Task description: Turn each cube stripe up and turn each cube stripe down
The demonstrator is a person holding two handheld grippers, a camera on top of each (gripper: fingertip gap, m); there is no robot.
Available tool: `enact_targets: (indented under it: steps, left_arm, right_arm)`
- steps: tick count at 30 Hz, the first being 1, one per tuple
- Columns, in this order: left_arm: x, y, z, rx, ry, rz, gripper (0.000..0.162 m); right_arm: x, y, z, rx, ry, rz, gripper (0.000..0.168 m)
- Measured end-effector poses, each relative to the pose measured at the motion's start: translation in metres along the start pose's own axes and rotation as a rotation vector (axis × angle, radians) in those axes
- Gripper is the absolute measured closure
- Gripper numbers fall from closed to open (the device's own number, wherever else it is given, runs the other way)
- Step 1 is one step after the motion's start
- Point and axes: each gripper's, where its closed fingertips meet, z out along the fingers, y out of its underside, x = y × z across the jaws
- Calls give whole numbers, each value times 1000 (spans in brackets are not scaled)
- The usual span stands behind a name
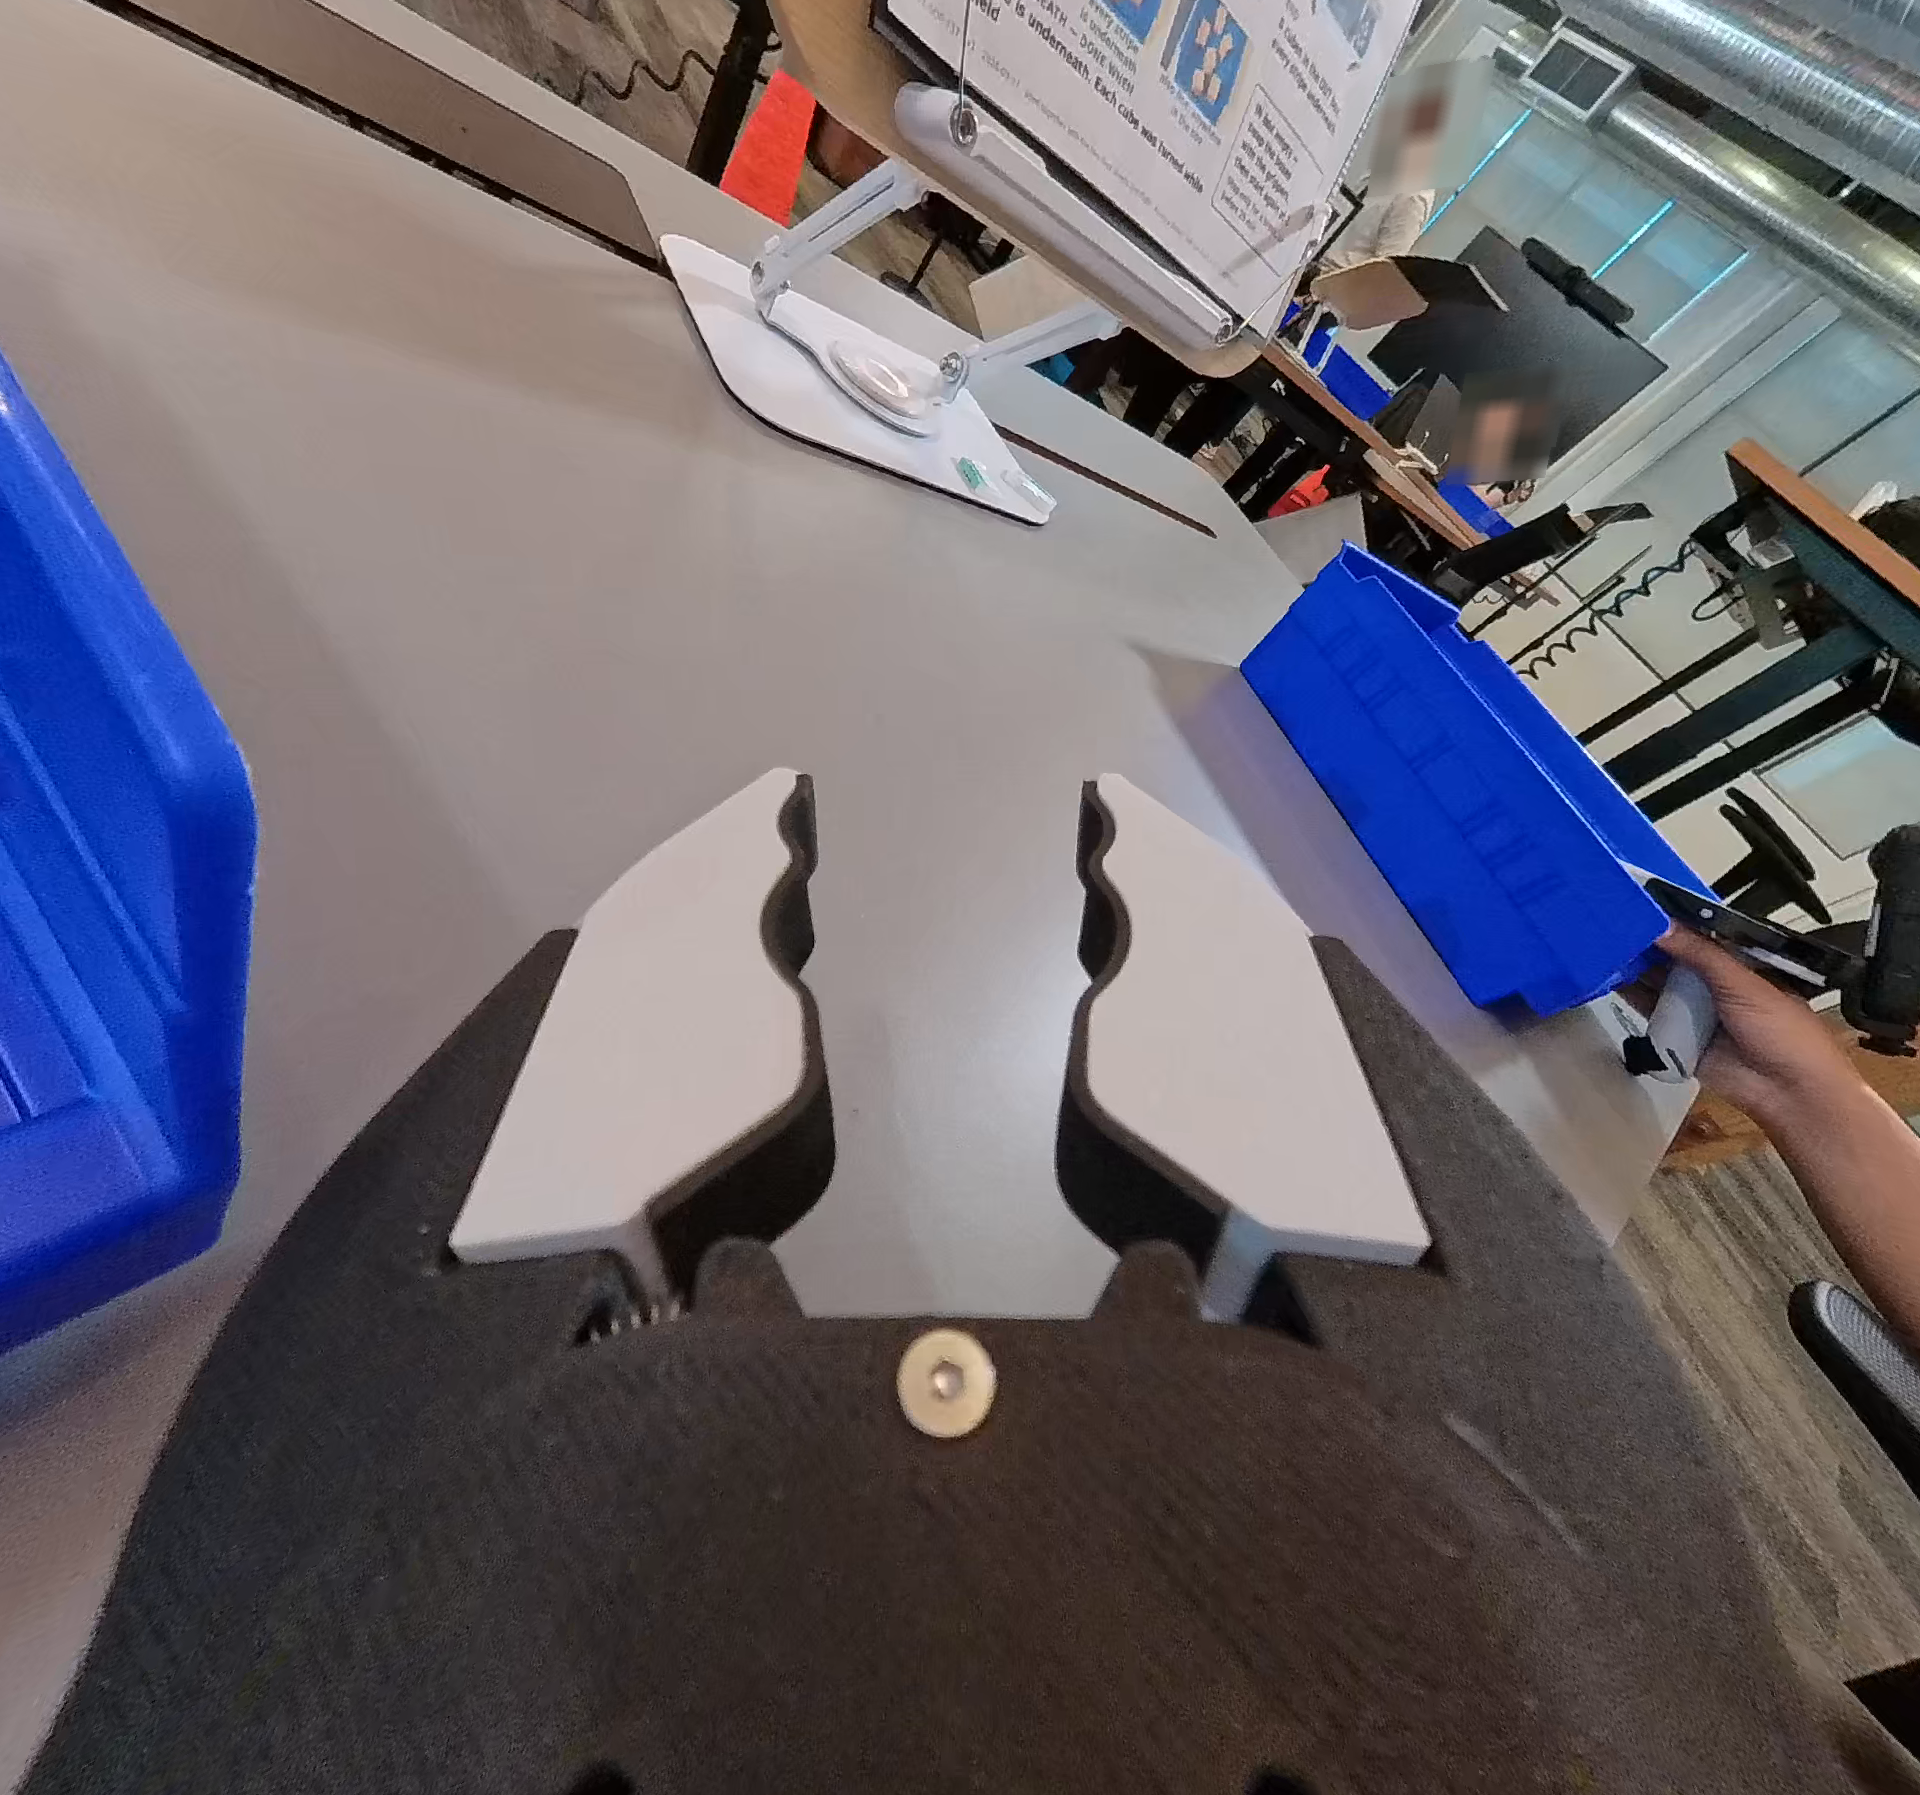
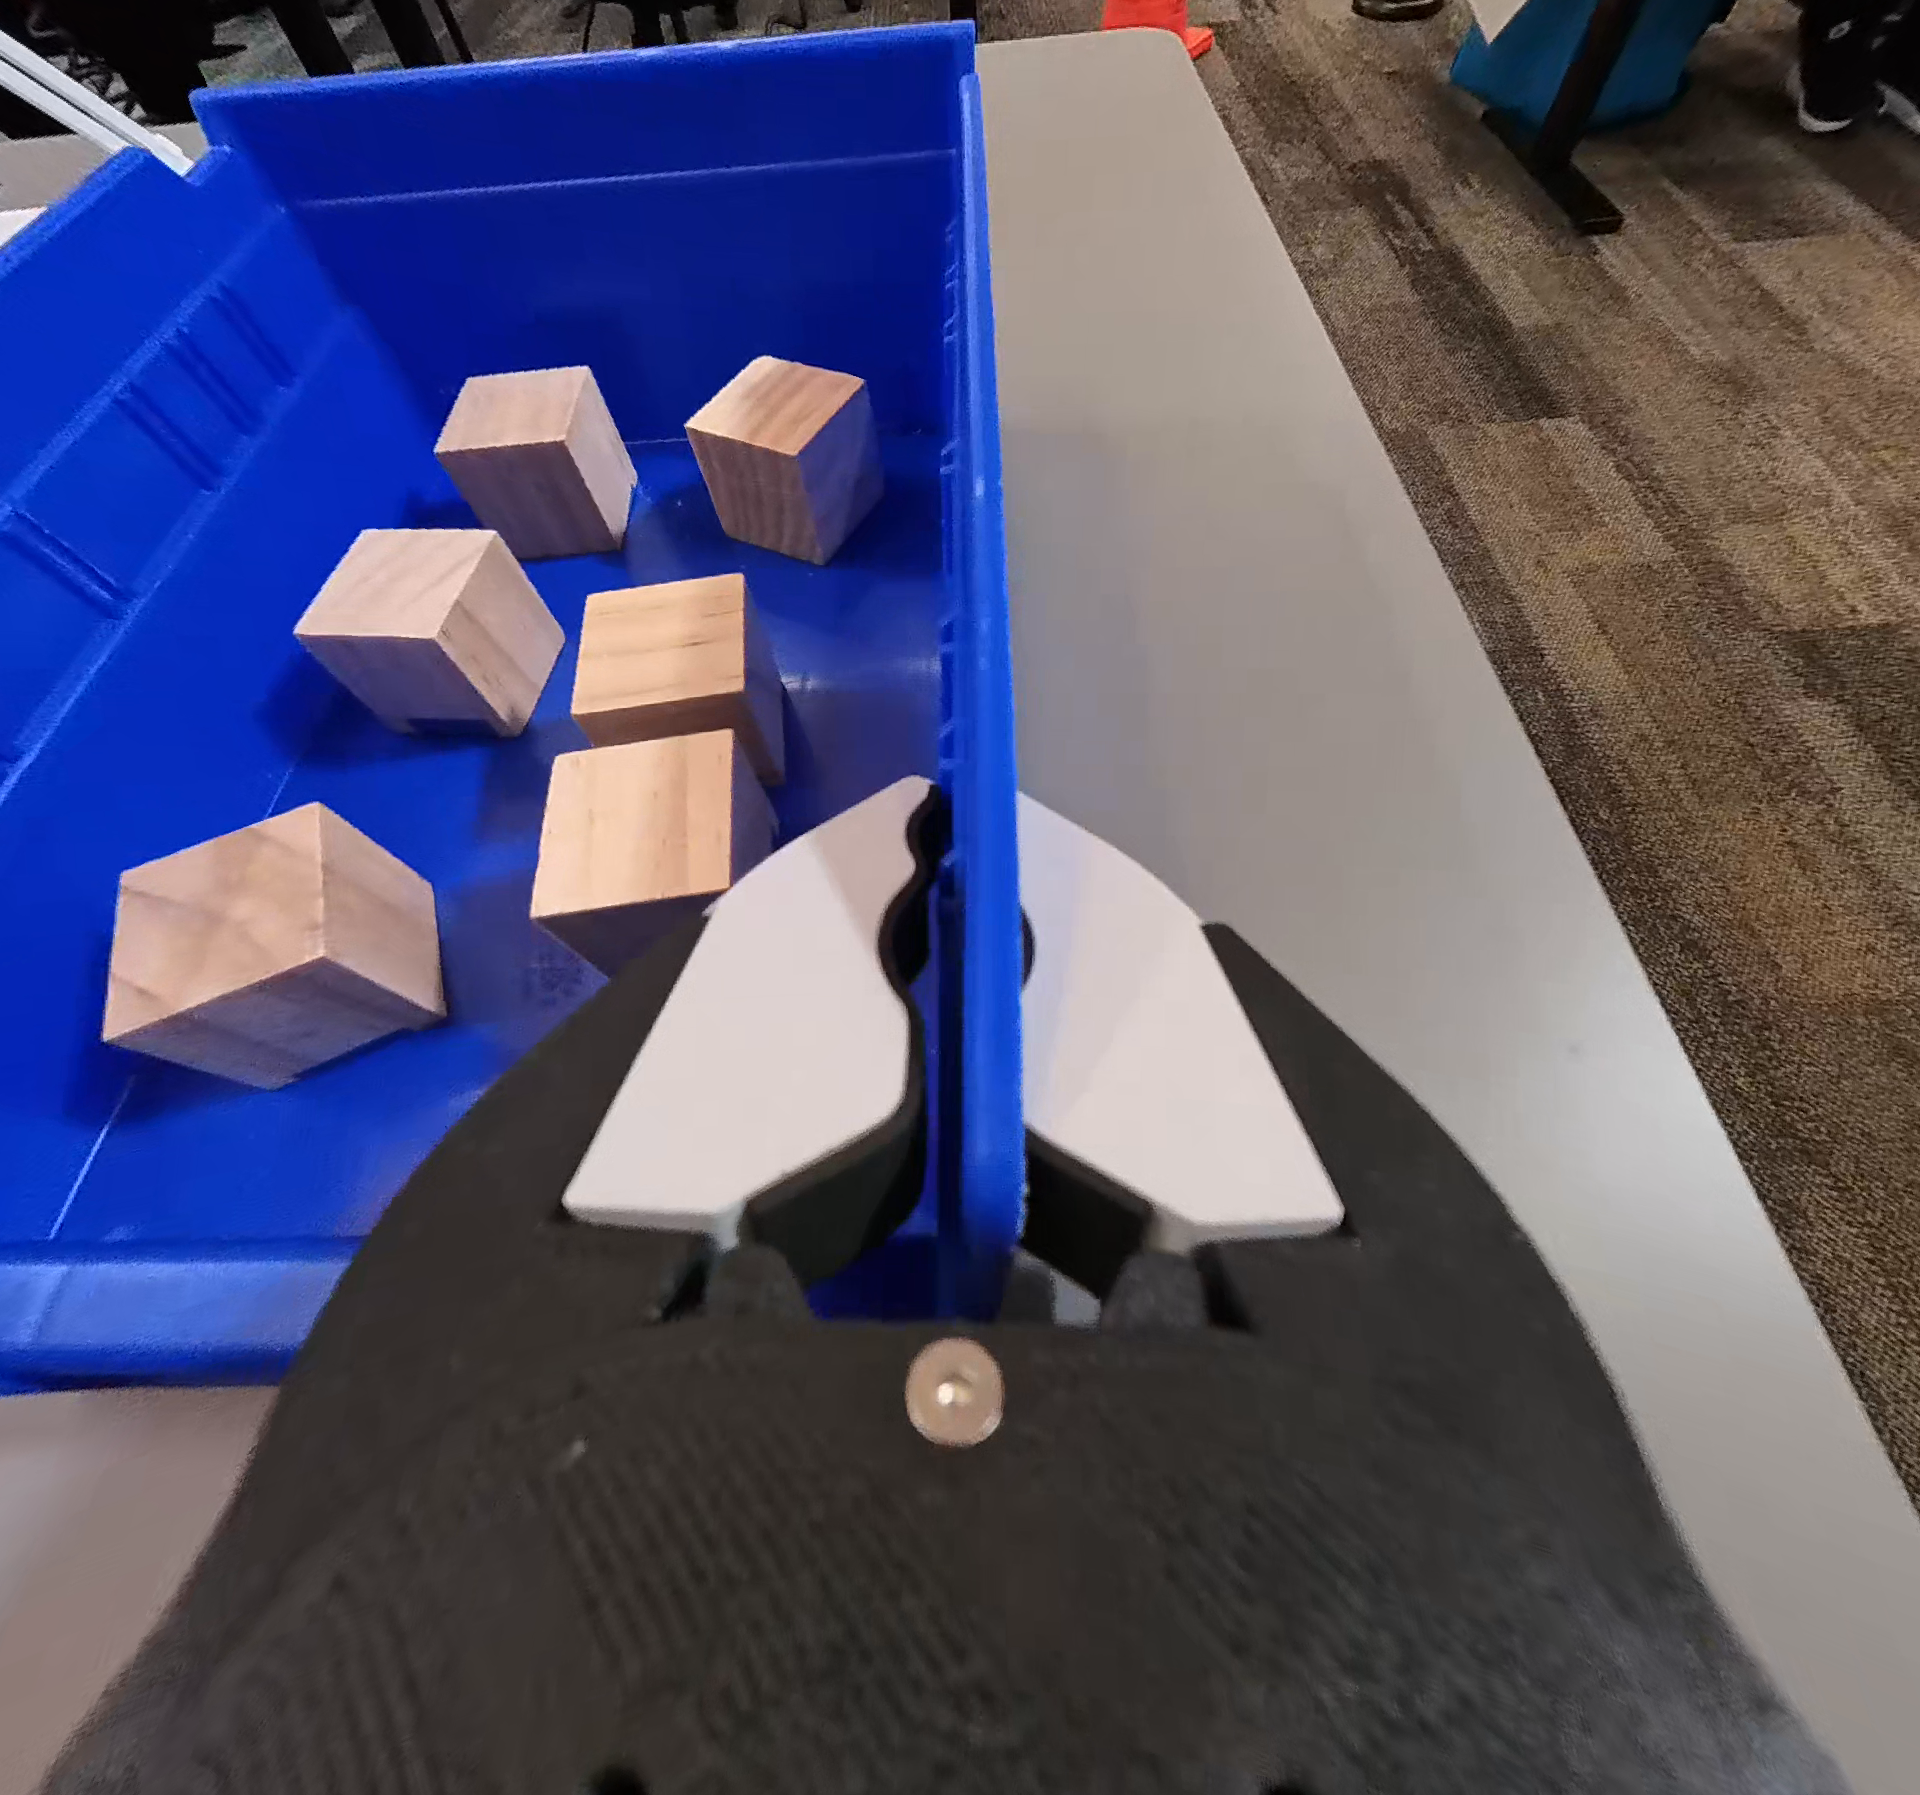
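Observation:
In the right wrist view, several plain wooden cubes [image 2: 665, 659] lie scattered in a blue bin [image 2: 582, 270]; no stripe shows on any visible face. My right gripper [image 2: 971, 810] is shut on the bin's right side wall [image 2: 982, 602], one finger inside, one outside. In the left wrist view, my left gripper [image 1: 945, 795] is open and empty over the bare grey table [image 1: 468, 498]. The same bin [image 1: 1455, 800] shows at the right there, tilted, with the right gripper [image 1: 1704, 924] and a hand at its near end.
A second blue bin [image 1: 94, 862] stands at the left edge of the left wrist view. A white stand [image 1: 852, 374] holding an instruction sheet [image 1: 1143, 10] sits at the table's back. The table edge [image 2: 1558, 810] runs close to the right of the held bin.

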Motion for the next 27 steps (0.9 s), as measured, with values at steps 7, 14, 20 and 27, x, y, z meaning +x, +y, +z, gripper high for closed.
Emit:
enact_targets:
  steps: [7,14,20,27]
  left_arm:
    - [0,0,0,-2,4,-5,114]
    - [1,3,1,-18,7,2,114]
    - [2,4,1,-25,7,4,114]
    - [2,5,1,-27,7,4,114]
  right_arm:
    - [0,-1,0,6,-6,39,163]
    - [-6,-31,-10,135,-14,133,160]
    - [-15,-41,-18,146,3,131,160]
    - [-4,-11,-5,55,-37,294,160]
